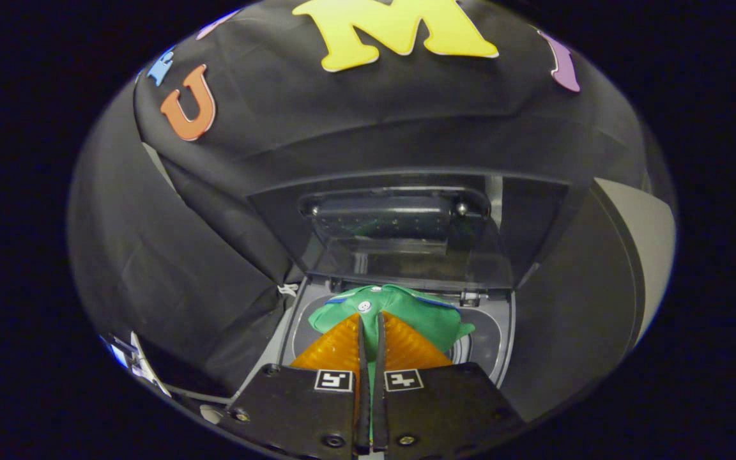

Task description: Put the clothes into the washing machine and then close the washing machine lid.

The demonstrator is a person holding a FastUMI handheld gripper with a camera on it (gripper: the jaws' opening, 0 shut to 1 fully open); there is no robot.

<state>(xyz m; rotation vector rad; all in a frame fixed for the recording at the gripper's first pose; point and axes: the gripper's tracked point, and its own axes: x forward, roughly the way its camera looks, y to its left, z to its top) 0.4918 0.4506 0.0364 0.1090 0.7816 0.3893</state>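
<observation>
Clothes, a green garment, hang clenched in the tongs just above the washer's opening, lid raised behind. Loading step is in hand; next, I judge, the tongs must lower, release, then reach for the lid.

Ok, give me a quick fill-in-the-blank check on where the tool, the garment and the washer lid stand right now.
1. The tool is shut on a ____ garment.
2. The washing machine lid beyond the fingers stands ____.
3. The garment hangs over the machine's ____, ahead of the lid.
4. A small white ____ shows on the garment near the fingertips.

Missing words: green; open; drum opening; button
</observation>
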